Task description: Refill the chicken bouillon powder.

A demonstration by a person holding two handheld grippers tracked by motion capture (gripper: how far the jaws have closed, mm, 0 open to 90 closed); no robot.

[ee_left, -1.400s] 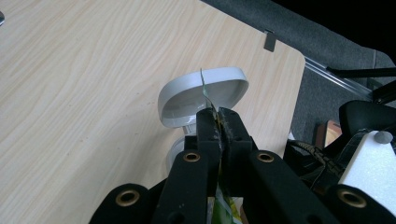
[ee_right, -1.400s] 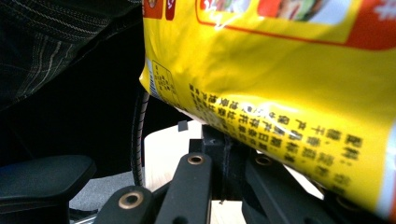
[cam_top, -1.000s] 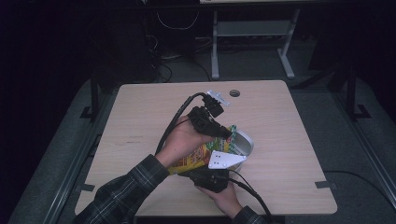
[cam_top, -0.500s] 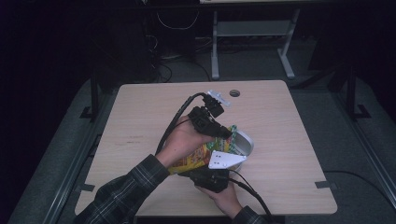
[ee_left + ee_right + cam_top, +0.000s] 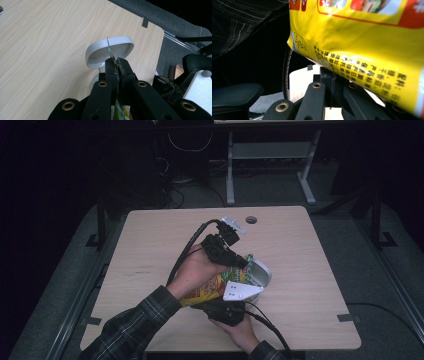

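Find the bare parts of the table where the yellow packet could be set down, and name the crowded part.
Free: the table left of the forearm, and the right side beyond the grey bowl. Crowded: the near middle, where both hand-held grippers hold the yellow packet over the bowl.

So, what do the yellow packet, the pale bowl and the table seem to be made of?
Yellow packet: likely thin plastic film, glossy; it creases and reflects light, with printed text.
Pale bowl: probably plastic or melamine, smooth, light grey, thin even rim; ceramic cannot be excluded.
Table: probably wood-look laminate board, matt; pale regular grain, rounded corner.
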